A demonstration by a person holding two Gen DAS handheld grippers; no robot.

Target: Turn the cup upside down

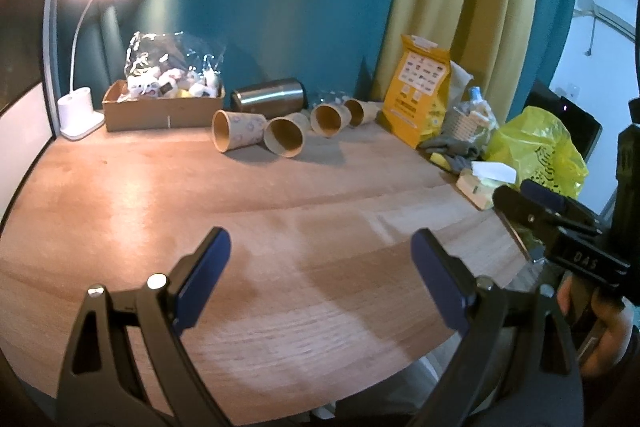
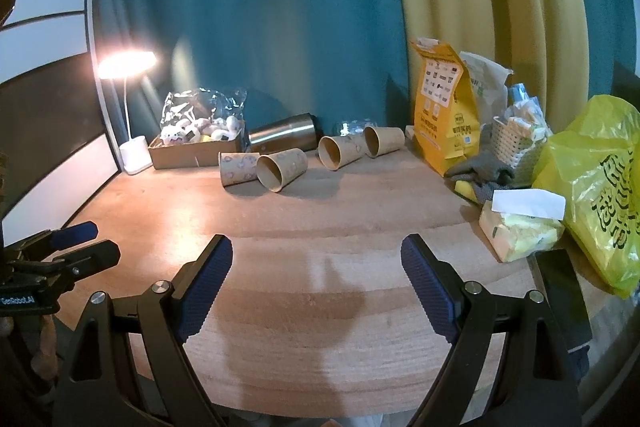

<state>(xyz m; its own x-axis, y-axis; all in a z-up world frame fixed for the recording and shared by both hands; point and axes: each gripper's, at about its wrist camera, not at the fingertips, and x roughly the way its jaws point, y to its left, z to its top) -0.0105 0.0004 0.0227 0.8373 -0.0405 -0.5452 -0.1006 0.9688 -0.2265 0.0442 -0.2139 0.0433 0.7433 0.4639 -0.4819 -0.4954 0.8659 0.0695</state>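
**Desk:** Where do the two grippers stand?

**Photographer:** Both hang over the near edge of the wooden table, holding nothing. The left gripper has its blue-padded fingers spread wide over bare wood. The right gripper is spread just as wide; seen from the left wrist, it sits at the table's right edge, jaws apart.

**Desk:** And the cups?

**Photographer:** Four paper cups lie on their sides in a row at the back, well apart from both grippers. From the left: the first cup, touching or nearly touching the second cup; then a gap, then the third cup and the fourth cup close together. Their mouths face mostly forward.

**Desk:** What surrounds them?

**Photographer:** A steel tumbler lies on its side just behind the row, beside a cardboard box holding a clear bag of small items. A lit desk lamp stands at far left. On the right: a yellow paper bag, a white woven basket, a tissue pack and a yellow plastic bag. A teal curtain hangs behind.
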